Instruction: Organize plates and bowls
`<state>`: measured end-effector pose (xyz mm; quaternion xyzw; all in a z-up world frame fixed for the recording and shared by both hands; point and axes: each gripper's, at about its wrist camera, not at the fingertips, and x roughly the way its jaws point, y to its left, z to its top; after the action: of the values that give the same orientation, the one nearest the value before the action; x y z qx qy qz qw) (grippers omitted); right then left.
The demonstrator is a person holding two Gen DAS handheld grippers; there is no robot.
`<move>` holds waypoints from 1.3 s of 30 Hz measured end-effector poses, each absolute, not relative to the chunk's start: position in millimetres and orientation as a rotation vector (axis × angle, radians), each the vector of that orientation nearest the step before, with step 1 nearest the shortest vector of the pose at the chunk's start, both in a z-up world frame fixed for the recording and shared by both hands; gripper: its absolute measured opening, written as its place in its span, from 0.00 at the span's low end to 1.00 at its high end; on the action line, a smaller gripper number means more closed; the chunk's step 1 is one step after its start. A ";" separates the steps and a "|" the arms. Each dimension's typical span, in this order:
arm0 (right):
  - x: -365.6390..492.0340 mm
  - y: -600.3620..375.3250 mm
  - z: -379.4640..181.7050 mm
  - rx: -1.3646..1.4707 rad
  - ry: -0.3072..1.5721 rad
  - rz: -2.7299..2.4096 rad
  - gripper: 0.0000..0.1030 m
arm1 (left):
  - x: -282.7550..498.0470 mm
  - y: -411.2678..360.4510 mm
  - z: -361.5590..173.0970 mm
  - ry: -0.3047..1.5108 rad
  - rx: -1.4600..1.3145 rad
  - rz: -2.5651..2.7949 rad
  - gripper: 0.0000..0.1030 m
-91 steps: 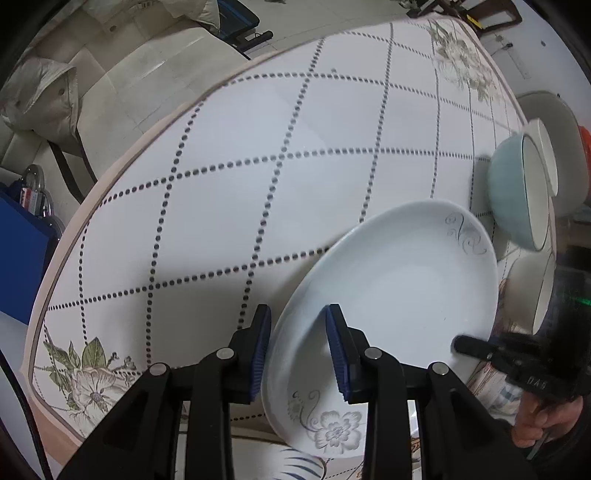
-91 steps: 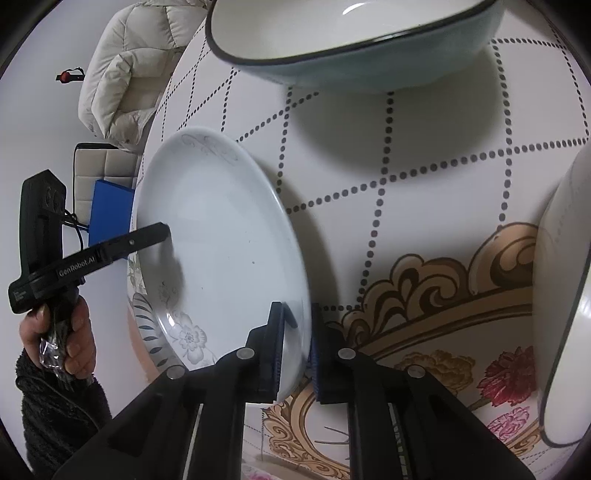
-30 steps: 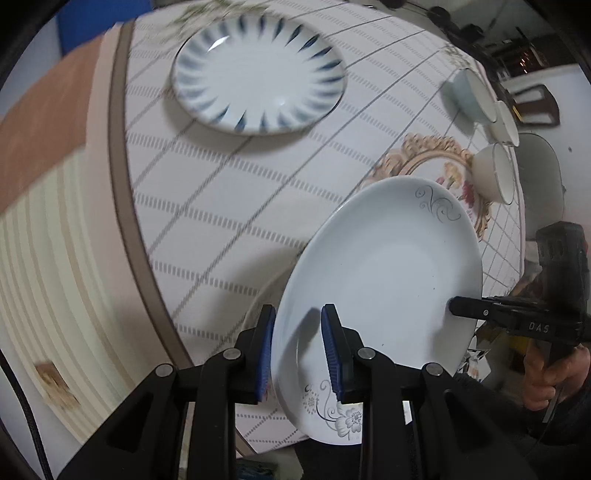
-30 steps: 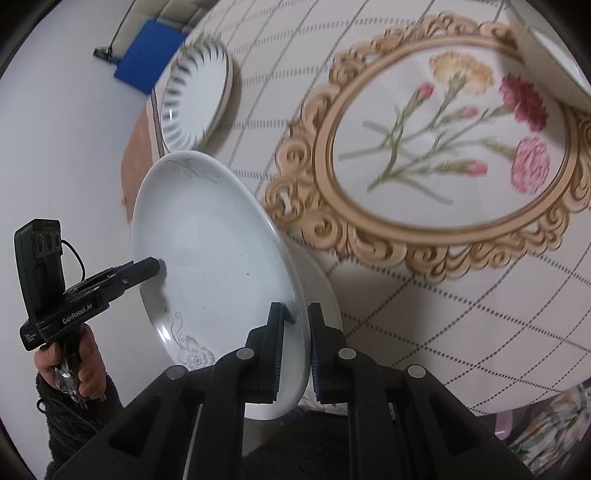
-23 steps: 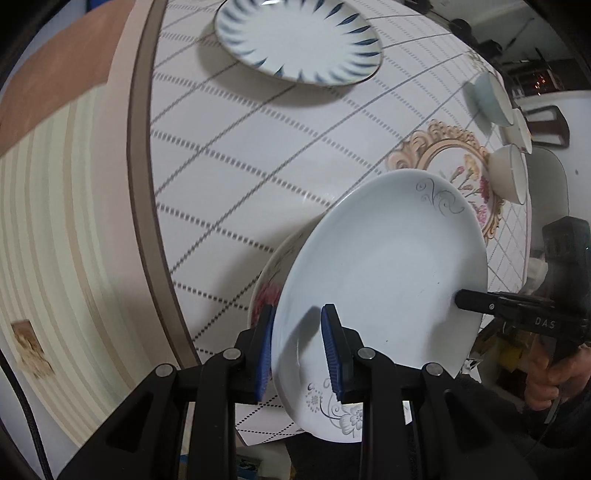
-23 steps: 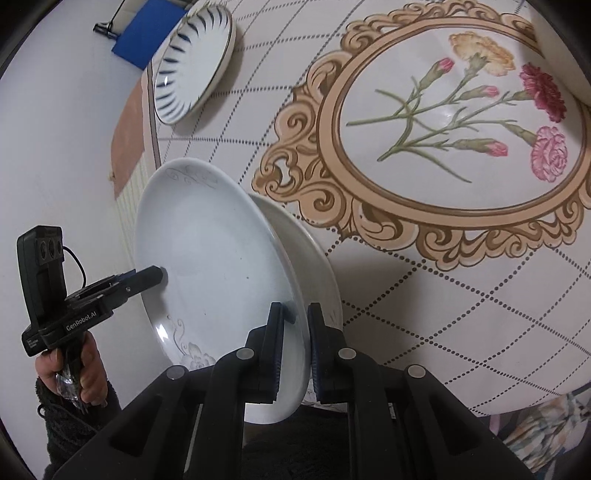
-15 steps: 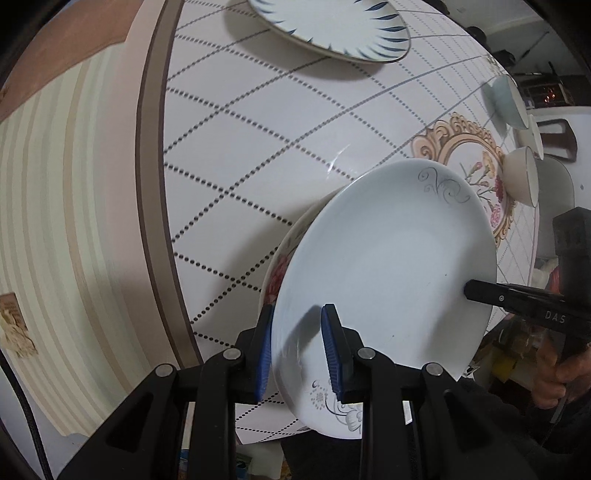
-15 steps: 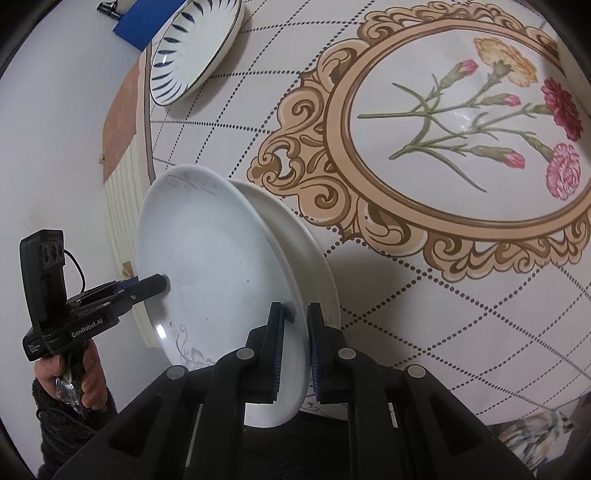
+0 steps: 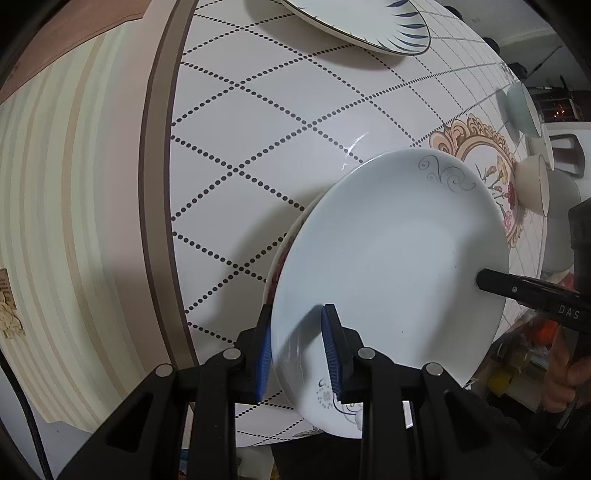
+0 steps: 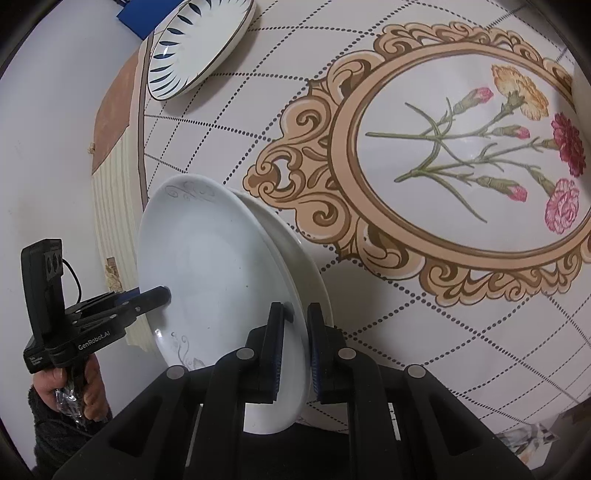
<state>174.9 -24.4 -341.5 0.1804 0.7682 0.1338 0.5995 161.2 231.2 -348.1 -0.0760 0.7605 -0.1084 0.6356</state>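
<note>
A white plate with grey flower trim (image 9: 391,273) is held tilted by both grippers at opposite rims. My left gripper (image 9: 297,349) is shut on its near rim. My right gripper (image 10: 295,345) is shut on the other rim; in the right wrist view the plate (image 10: 210,273) hangs just over a second white plate (image 10: 295,251) lying near the table edge. That lower plate's red-flowered rim (image 9: 280,258) peeks out behind it in the left wrist view. The left gripper also shows in the right wrist view (image 10: 155,295).
A blue-petal plate (image 10: 195,48) lies further along the round table, also seen in the left wrist view (image 9: 354,22). Several bowls (image 9: 532,184) stand beyond the carnation medallion (image 10: 465,155). The table edge (image 9: 155,184) runs at the left over a striped floor.
Both grippers carried the white plate from beside the bowls across the table, then lowered it over the second white plate near the edge. Both grips stayed shut.
</note>
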 end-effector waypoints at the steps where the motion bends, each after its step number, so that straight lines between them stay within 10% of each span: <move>1: 175.8 -23.0 -342.5 0.411 1.783 0.309 0.14 | 160.7 232.2 -348.3 1.732 -0.170 -0.242 0.22; 23: 167.3 12.2 -337.6 0.112 1.760 0.215 0.20 | 150.1 231.9 -346.7 1.720 -0.076 -0.156 0.23; 30: 161.5 42.3 -317.0 -0.045 1.664 0.205 0.61 | 146.2 230.7 -324.9 1.653 -0.034 -0.101 0.23; 39: 149.4 59.3 -282.1 -0.112 1.570 0.219 0.86 | 132.7 234.3 -300.3 1.589 -0.035 -0.033 0.37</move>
<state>149.4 59.3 -282.1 -0.0504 0.7051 0.0983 0.7004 132.7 234.3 -300.3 -0.0158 0.7133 -0.0146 0.7005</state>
